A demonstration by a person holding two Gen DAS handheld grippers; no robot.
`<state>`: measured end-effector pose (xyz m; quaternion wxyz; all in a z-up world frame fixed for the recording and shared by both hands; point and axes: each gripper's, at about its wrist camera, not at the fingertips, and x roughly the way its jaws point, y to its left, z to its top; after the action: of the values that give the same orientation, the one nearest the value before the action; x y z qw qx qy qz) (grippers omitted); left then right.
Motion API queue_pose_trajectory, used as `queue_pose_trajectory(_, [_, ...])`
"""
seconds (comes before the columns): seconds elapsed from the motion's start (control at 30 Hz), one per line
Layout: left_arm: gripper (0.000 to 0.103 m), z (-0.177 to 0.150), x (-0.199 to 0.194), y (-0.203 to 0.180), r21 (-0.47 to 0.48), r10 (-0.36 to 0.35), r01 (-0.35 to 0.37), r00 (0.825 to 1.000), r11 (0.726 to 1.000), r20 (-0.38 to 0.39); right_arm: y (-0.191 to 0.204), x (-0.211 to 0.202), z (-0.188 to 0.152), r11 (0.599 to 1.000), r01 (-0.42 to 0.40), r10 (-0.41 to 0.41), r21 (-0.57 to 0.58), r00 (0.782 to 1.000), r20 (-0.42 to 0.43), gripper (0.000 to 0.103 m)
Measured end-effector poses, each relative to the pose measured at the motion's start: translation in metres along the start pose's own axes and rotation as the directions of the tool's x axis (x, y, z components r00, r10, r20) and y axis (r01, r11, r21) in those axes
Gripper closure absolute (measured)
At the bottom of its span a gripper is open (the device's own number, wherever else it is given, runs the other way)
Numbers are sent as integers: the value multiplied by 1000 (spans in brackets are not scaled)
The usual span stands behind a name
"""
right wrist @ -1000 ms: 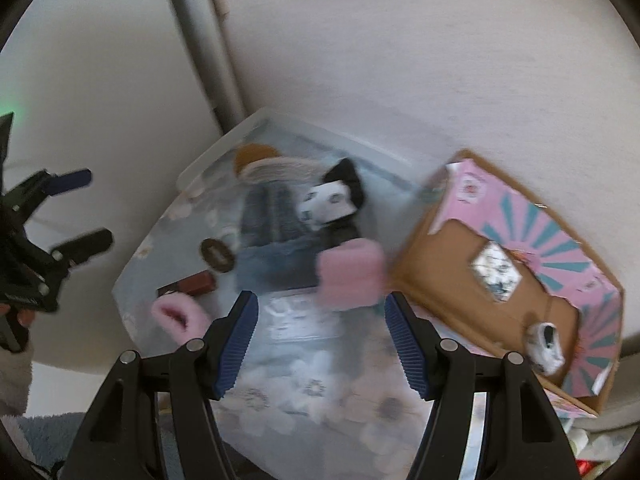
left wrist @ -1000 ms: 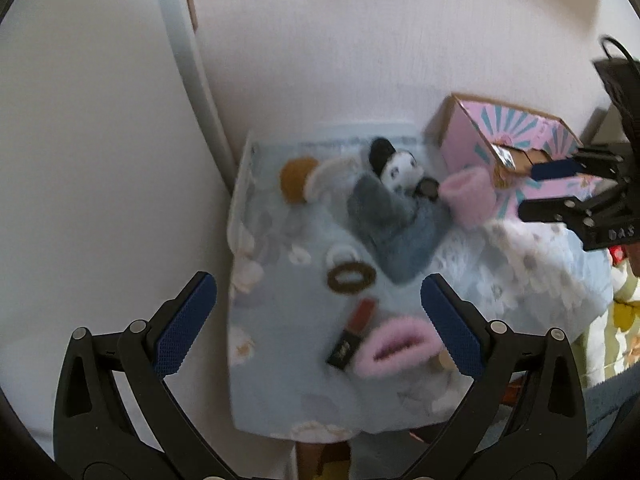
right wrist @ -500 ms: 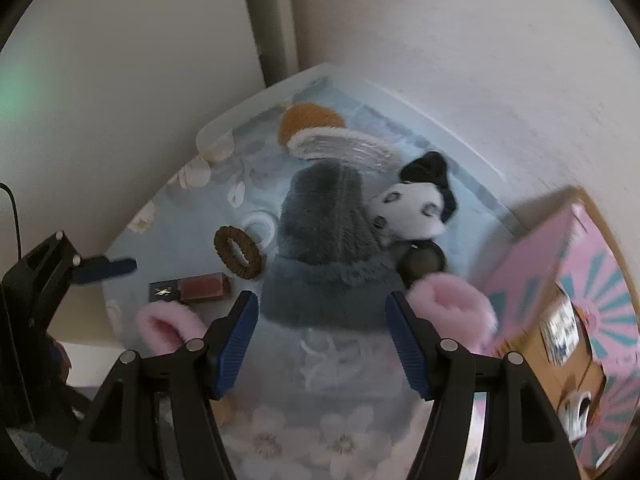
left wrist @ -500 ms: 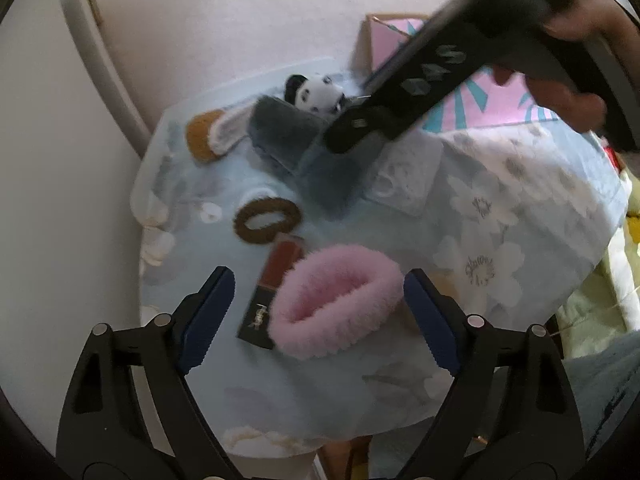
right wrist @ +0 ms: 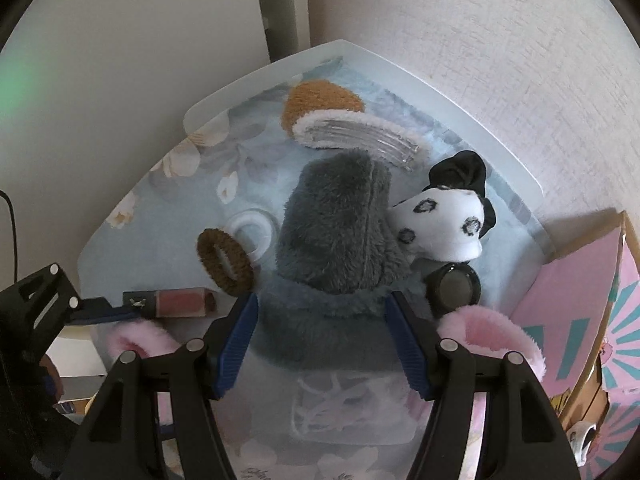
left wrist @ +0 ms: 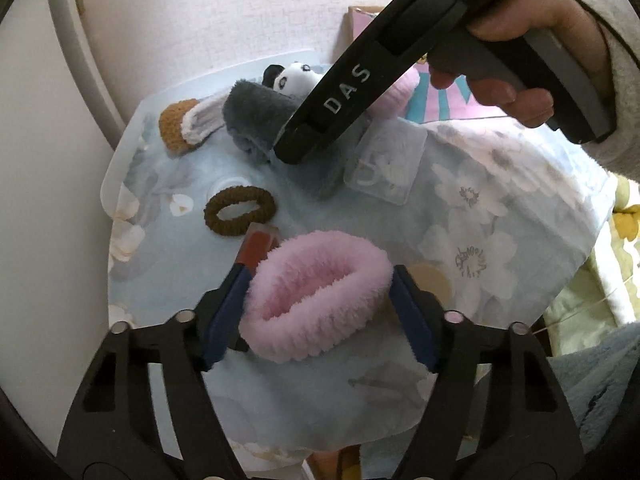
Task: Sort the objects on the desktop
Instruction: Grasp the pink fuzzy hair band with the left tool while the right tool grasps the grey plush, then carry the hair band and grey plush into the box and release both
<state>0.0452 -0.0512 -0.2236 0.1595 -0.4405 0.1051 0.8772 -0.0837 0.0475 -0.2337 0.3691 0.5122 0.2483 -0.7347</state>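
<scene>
We are closing the left hand-held gripper [left wrist: 320,312] on the pink scrunchie [left wrist: 316,296]; the right hand-held gripper [right wrist: 324,340] is straddling the grey plush [right wrist: 332,264] at 12 o'clock, contact unclear.

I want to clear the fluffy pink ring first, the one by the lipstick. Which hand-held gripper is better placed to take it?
Left. The left hand-held gripper has just been closing, its pads flanking the pink ring. The right hand-held gripper straddles the grey plush.

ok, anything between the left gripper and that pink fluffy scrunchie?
No. The left gripper has just been closing, and the pink scrunchie already sits between its blue pads, which touch its fluffy sides. Only the lipstick crowds it, lying right by the left pad and partly under the scrunchie.
</scene>
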Motion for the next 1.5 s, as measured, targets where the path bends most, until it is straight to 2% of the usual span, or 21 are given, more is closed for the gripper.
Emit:
queue_pose_trajectory(0.13, [50,1,2,1,9,-8,8,1000,1000,-5,-2,2,3,1000,10,-10,0,1000,-2,41])
queue_pose_trajectory(0.17, [52,1,2,2,5,-12,12,1000,1000,-4,-3,2,3,1000,10,-10,0,1000,-2,44])
queue_pose_trajectory(0.3, [67,1,0,10,-35,-35,35,999,999,7,-4,2,3,999,31,-31,-9,1000,-2,69])
queue_pose_trajectory(0.47, [77,4,-1,20,-84,-45,46,999,995,16,-8,-1,1,999,38,-38,6,999,6,78])
queue_pose_trajectory(0.73, [79,18,-16,29,-126,-41,46,998,991,46,-10,-21,1,999,33,-35,37,998,47,80])
queue_pose_trajectory(1.2, [79,48,-46,40,-124,4,8,995,992,98,-10,-70,15,997,6,-17,77,991,132,81])
queue_pose_trajectory(1.5, [79,100,-68,46,-95,18,-5,990,995,142,-38,-130,17,986,-24,-13,163,975,221,81])
